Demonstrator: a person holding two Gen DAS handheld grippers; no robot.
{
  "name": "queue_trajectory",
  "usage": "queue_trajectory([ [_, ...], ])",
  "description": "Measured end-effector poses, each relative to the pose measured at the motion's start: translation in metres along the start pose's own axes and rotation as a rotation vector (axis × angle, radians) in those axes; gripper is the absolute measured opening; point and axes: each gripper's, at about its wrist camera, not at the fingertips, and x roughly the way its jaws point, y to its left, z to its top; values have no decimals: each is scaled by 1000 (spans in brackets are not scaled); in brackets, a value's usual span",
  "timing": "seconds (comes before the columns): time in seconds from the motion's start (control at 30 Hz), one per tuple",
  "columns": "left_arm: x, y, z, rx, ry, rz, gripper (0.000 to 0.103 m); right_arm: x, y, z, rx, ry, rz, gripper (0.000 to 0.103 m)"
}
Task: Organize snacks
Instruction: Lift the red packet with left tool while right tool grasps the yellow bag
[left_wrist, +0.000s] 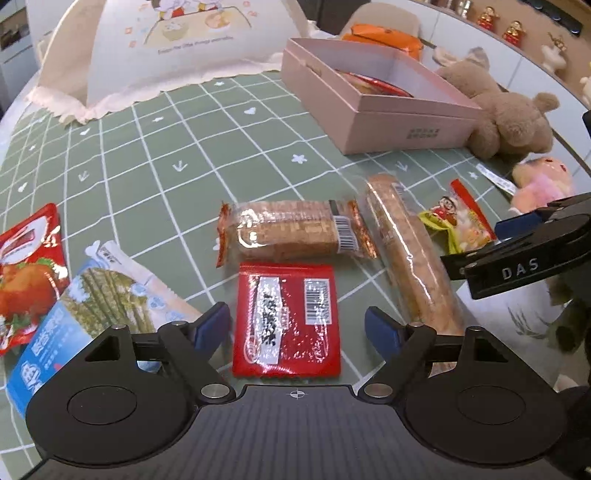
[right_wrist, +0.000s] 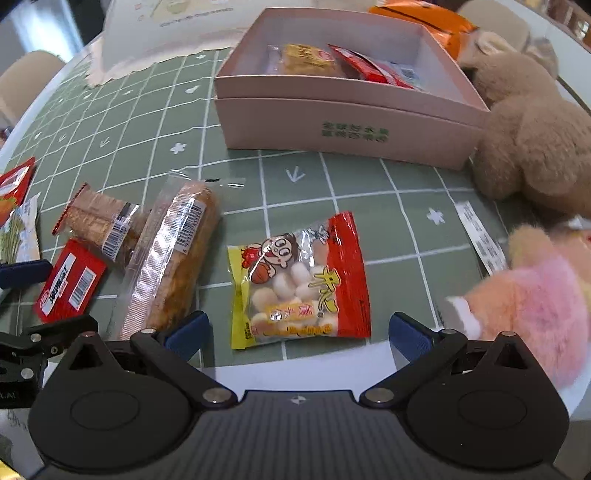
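My left gripper (left_wrist: 297, 323) is open, its blue pads either side of a flat red packet (left_wrist: 286, 319) lying on the green checked cloth, not pressing it. Behind the packet lie a biscuit pack (left_wrist: 291, 232) and a long bread pack (left_wrist: 410, 254). My right gripper (right_wrist: 299, 328) is open just in front of a small cartoon snack bag (right_wrist: 299, 280), with nothing gripped. The pink box (right_wrist: 351, 125) stands beyond it and holds a yellow pack (right_wrist: 306, 59) and a red pack (right_wrist: 369, 66). The box (left_wrist: 373, 110) is at the far right in the left wrist view.
A red chicken bag (left_wrist: 26, 273) and a blue bag (left_wrist: 99, 302) lie at the left. A brown teddy bear (right_wrist: 535, 147) leans against the box's right end; a pink plush (right_wrist: 535, 306) sits by my right finger. A mesh food cover (left_wrist: 166, 55) stands at the back.
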Motion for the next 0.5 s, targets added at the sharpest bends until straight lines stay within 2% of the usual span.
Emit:
queue_trajectory([
  [0.17, 2, -11, -3, 0, -13, 70, 84, 3, -5, 4, -34, -41, 14, 103],
  [0.23, 3, -16, 0, -1, 6, 100, 85, 2, -4, 8, -68, -37, 28, 99],
  [0.27, 4, -17, 1, 1, 16, 110, 84, -1, -2, 9, -95, -44, 31, 90],
  [0.3, 5, -18, 3, 2, 25, 118, 84, -6, 1, 9, -128, -52, 35, 73],
  [0.37, 6, -19, 5, -2, 37, 130, 84, -16, 6, 7, -178, -57, 38, 62],
  [0.4, 6, -19, 6, 0, 34, 132, 82, -23, 4, 6, -189, -76, 47, 61],
  [0.47, 2, -19, 6, 9, 17, 124, 64, -38, -4, 5, -175, -104, 78, 61],
  [0.5, 1, -17, 6, 2, 27, 106, 64, -45, -11, 6, -157, -113, 96, 61],
])
